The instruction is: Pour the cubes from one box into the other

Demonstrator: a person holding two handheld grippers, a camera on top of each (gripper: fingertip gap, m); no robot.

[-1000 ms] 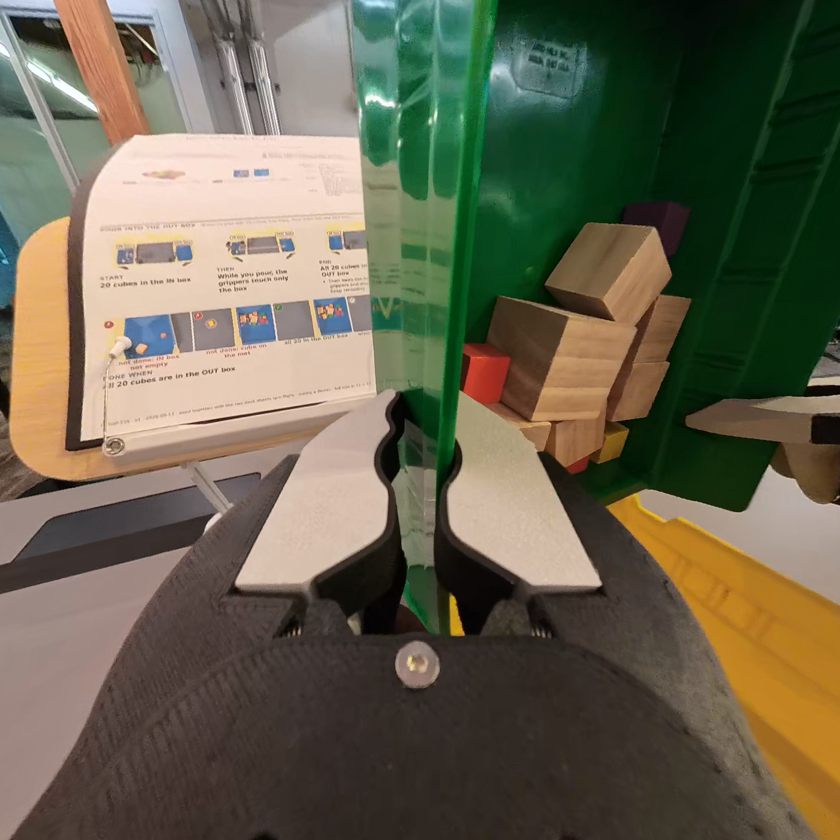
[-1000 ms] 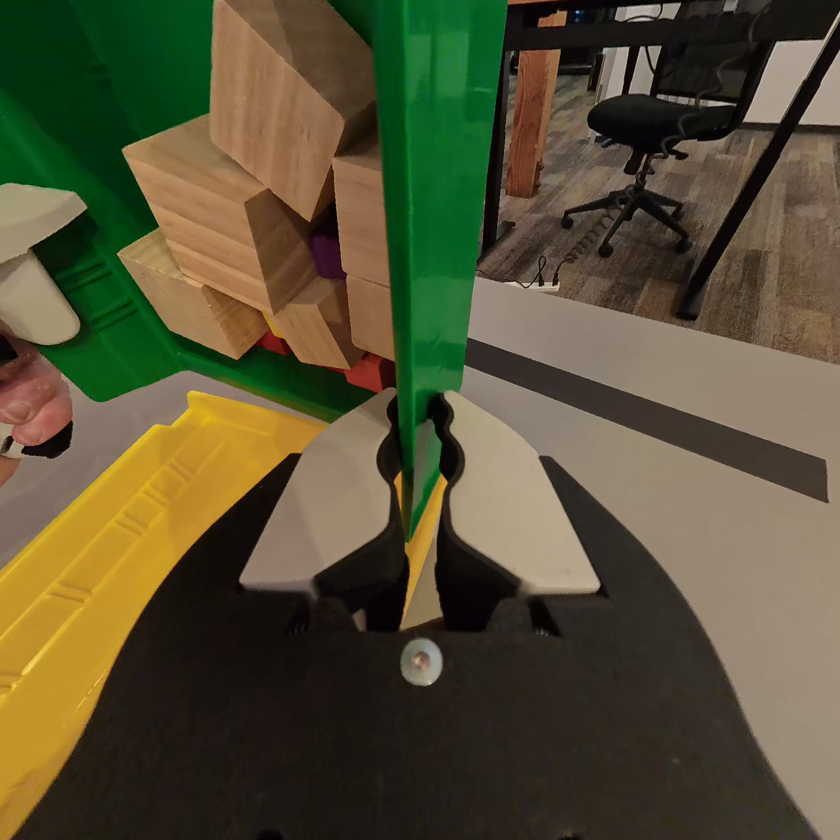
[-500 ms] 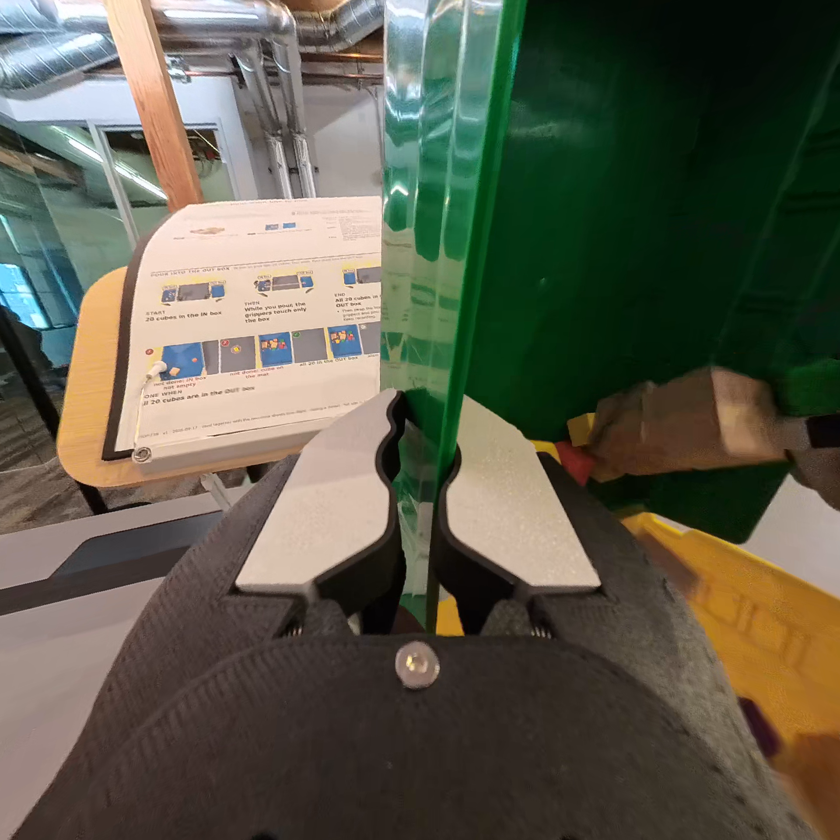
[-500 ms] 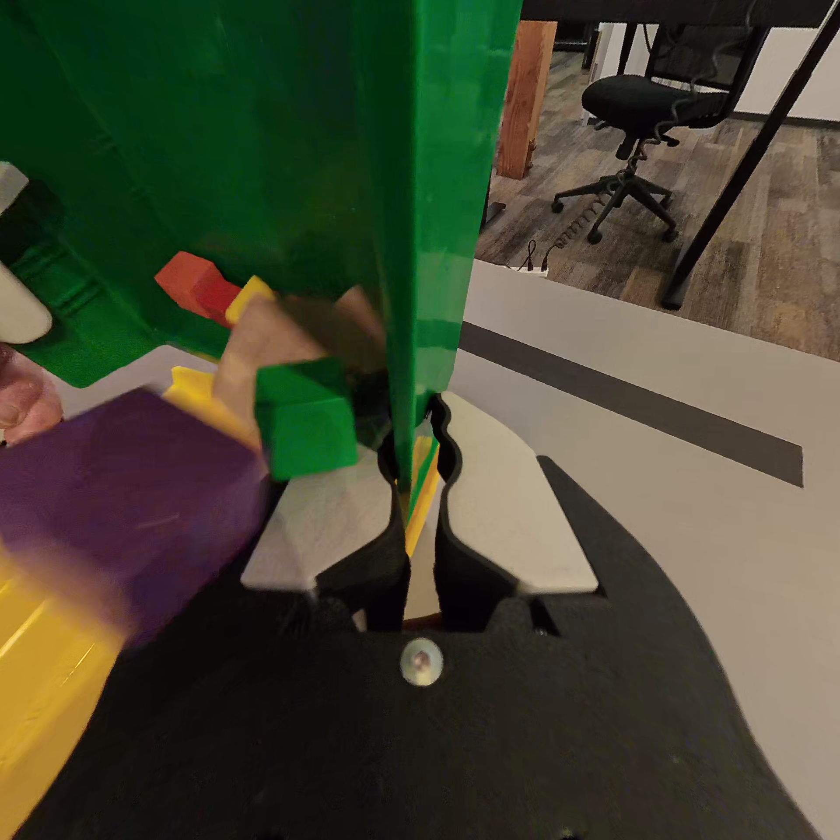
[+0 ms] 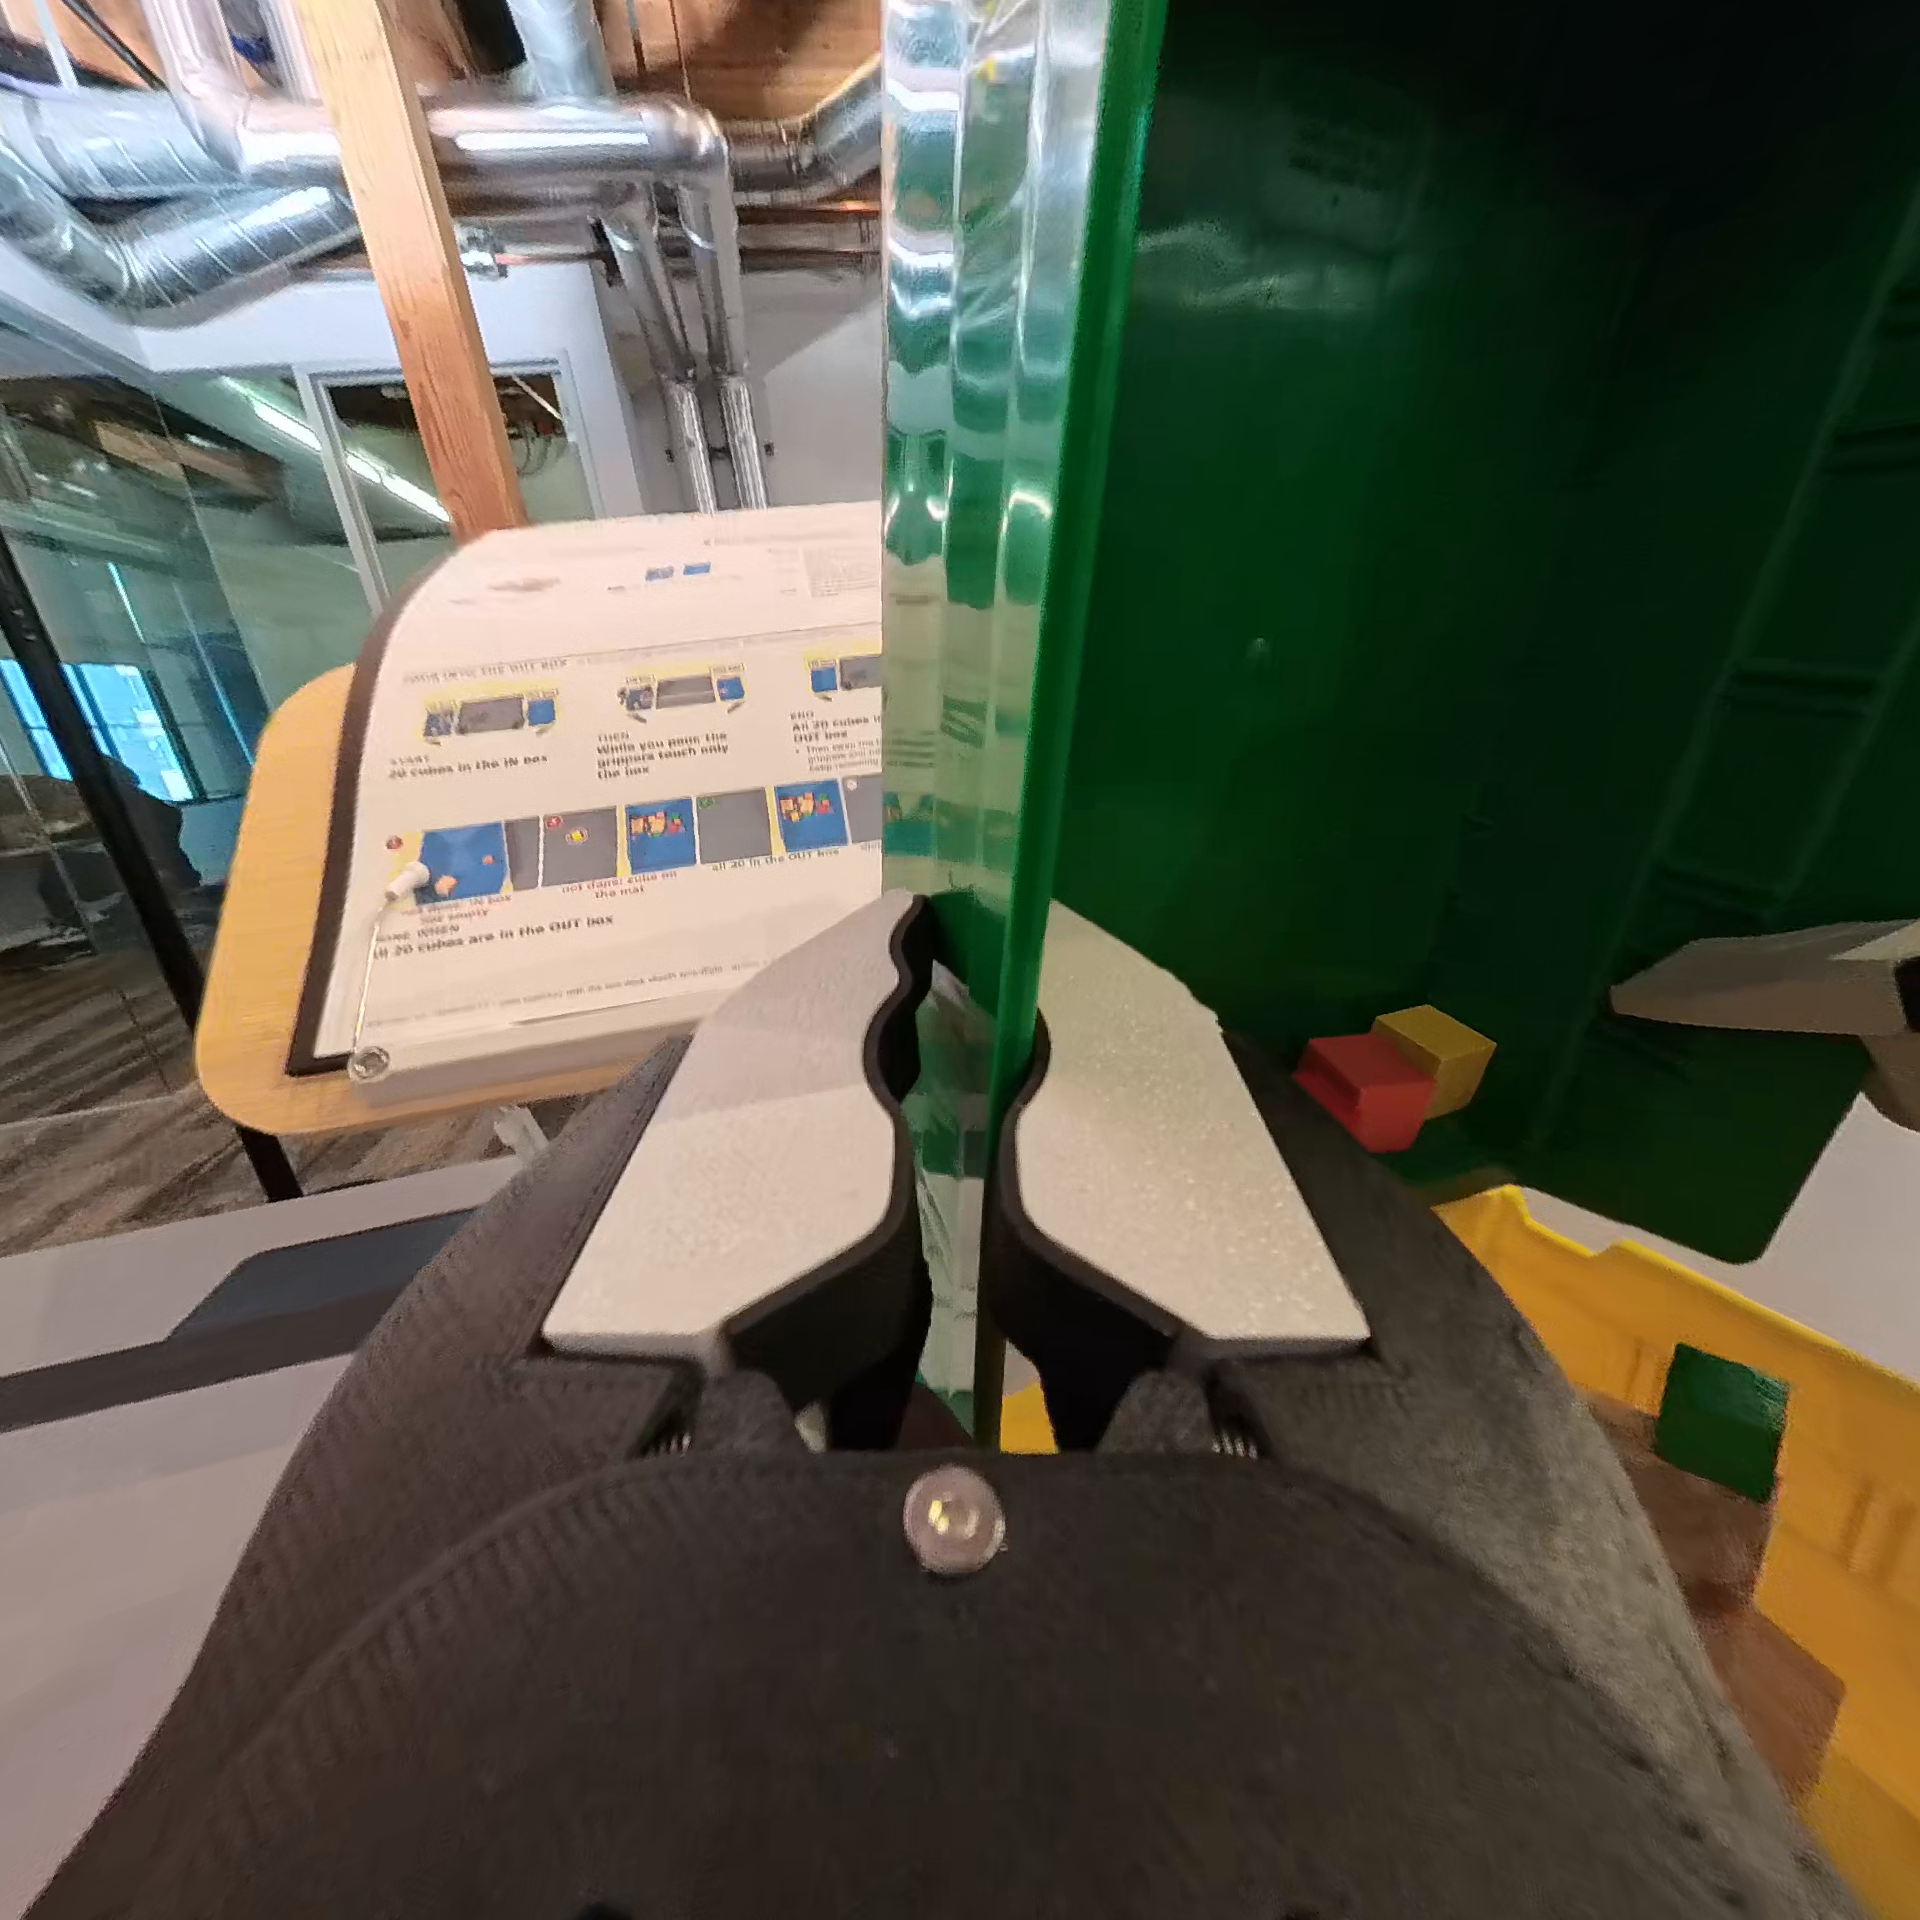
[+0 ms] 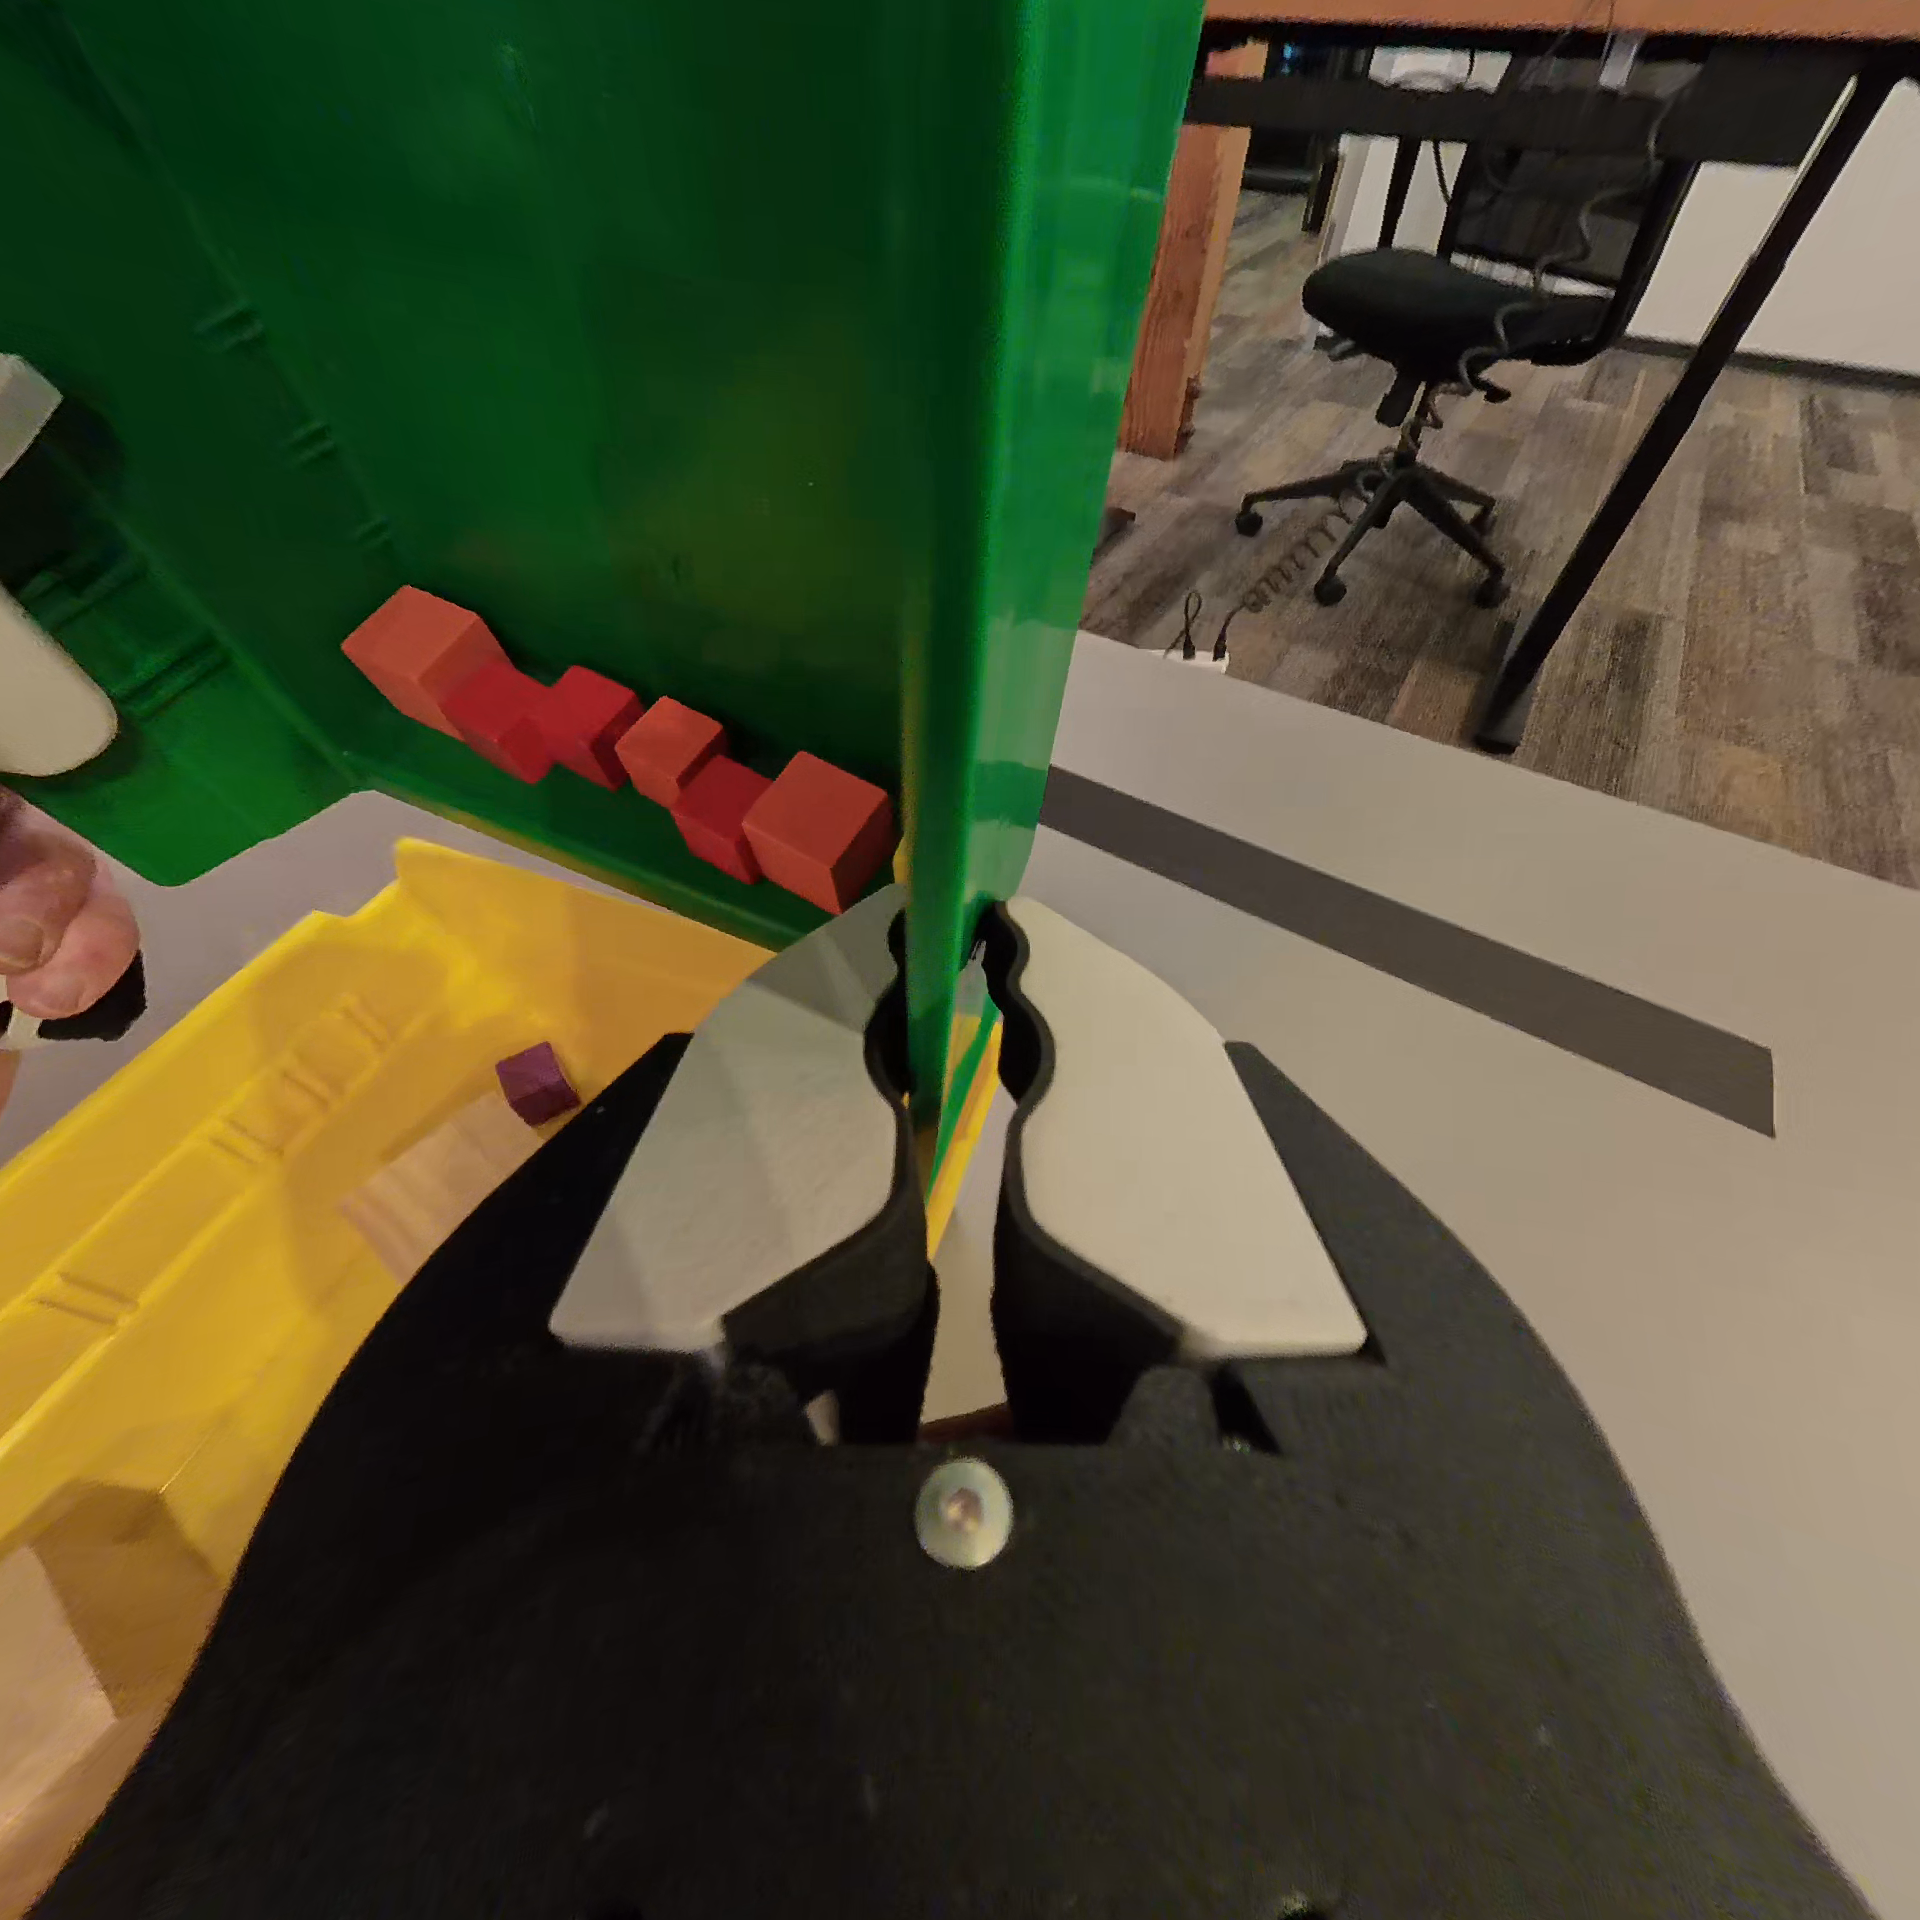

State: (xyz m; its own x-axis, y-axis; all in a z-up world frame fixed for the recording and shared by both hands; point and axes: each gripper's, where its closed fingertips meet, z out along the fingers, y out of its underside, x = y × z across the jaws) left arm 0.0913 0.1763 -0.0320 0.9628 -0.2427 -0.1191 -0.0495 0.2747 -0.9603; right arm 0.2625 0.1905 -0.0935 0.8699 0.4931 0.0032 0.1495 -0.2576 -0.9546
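Both grippers hold the green box (image 5: 1455, 623) tipped steeply over the yellow box (image 5: 1662, 1320). My left gripper (image 5: 977, 925) is shut on one side wall. My right gripper (image 6: 945, 920) is shut on the opposite wall of the green box (image 6: 623, 364). Several small red cubes (image 6: 623, 727) lie in a row along its lower wall, with a yellow cube (image 5: 1439, 1049) beside a red cube (image 5: 1361, 1091). In the yellow box (image 6: 208, 1195) lie a purple cube (image 6: 535, 1081), a green cube (image 5: 1720, 1434) and wooden cubes (image 6: 436, 1195).
A printed instruction sheet (image 5: 623, 779) stands on a small wooden table at the back left. The boxes are over a grey table with a dark stripe (image 6: 1403, 956). An office chair (image 6: 1455, 343) and desk legs stand beyond it. A person's finger (image 6: 52, 935) shows at the left.
The green box has tipped steeper. The big wooden cubes and the purple and green cubes have slid out of it into the yellow box. Both grippers keep their hold.
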